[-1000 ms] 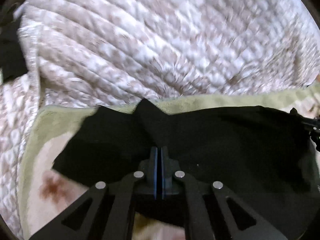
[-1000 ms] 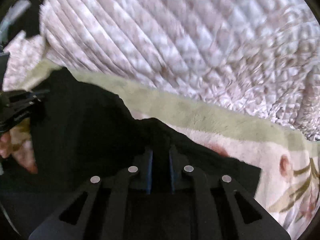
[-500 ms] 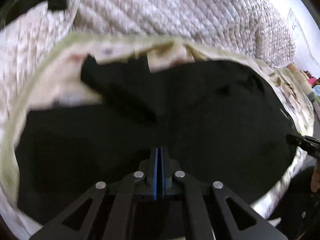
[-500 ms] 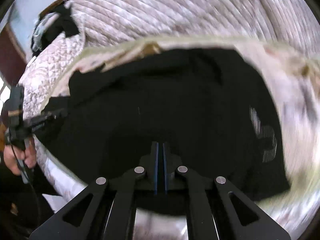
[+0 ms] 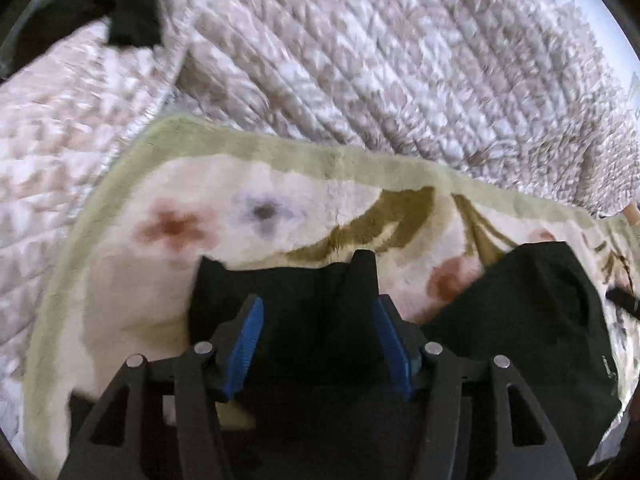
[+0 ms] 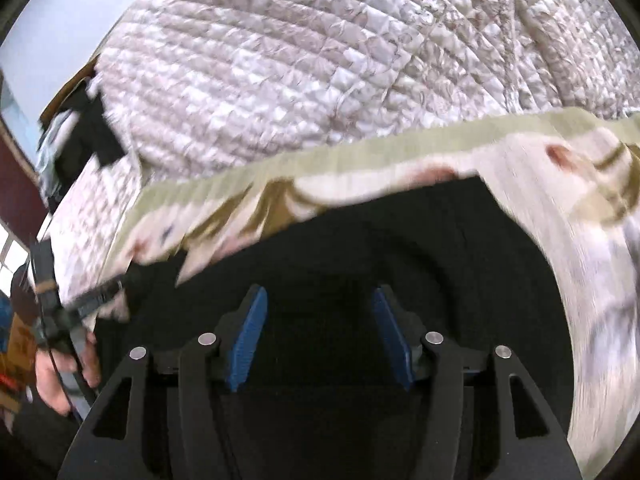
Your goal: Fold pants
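Note:
The black pants point(image 5: 520, 320) lie on a floral blanket with a green border point(image 5: 280, 152); they also fill the lower middle of the right wrist view point(image 6: 400, 248). My left gripper point(image 5: 318, 312) is open, its blue pads point(image 5: 248, 344) wide apart over a black fold of the pants, holding nothing. My right gripper point(image 6: 318, 308) is open too, blue pads point(image 6: 392, 340) spread above the dark cloth. The left gripper point(image 6: 92, 300) and the hand on it show at the left edge of the right wrist view.
A quilted beige bedspread point(image 5: 360, 40) covers the bed beyond the blanket point(image 6: 360, 152). A dark garment point(image 5: 128, 12) lies at the far left on the quilt, also seen in the right wrist view point(image 6: 84, 140). A wall shows at the upper left point(image 6: 60, 12).
Both grippers were shut on the pants and carried them over; now both have opened and let the cloth go. The pants lie lower in view, with more blanket showing beyond them.

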Demonstrator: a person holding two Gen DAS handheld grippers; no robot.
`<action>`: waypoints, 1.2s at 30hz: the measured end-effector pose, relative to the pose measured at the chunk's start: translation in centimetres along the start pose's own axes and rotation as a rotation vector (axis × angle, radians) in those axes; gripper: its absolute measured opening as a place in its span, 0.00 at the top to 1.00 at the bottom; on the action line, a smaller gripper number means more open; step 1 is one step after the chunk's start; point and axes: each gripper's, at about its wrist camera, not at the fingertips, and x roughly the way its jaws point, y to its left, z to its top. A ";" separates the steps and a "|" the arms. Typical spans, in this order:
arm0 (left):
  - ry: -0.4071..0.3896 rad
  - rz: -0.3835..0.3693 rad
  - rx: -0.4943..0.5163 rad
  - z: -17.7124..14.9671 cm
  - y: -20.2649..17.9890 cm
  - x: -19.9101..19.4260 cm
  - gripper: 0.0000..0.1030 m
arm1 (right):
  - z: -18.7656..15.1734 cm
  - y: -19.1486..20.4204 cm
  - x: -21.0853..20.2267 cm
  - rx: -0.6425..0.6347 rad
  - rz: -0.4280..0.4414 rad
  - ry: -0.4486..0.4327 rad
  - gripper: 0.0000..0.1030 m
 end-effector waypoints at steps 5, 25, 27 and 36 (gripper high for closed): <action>0.054 0.025 0.054 -0.3 -0.4 3.2 0.42 | 5.1 -1.7 6.1 0.008 -0.118 0.060 0.46; -0.092 0.040 0.061 0.2 -0.8 -1.4 0.95 | 7.1 -3.0 8.6 0.020 -0.306 0.051 0.98; -0.128 0.028 0.001 -0.1 0.6 -3.7 0.95 | 6.5 -3.3 6.0 0.052 -0.251 0.002 0.98; -0.284 -0.012 -0.274 -5.2 8.0 -14.8 0.95 | -1.0 -4.8 -8.6 0.226 -0.089 -0.219 0.99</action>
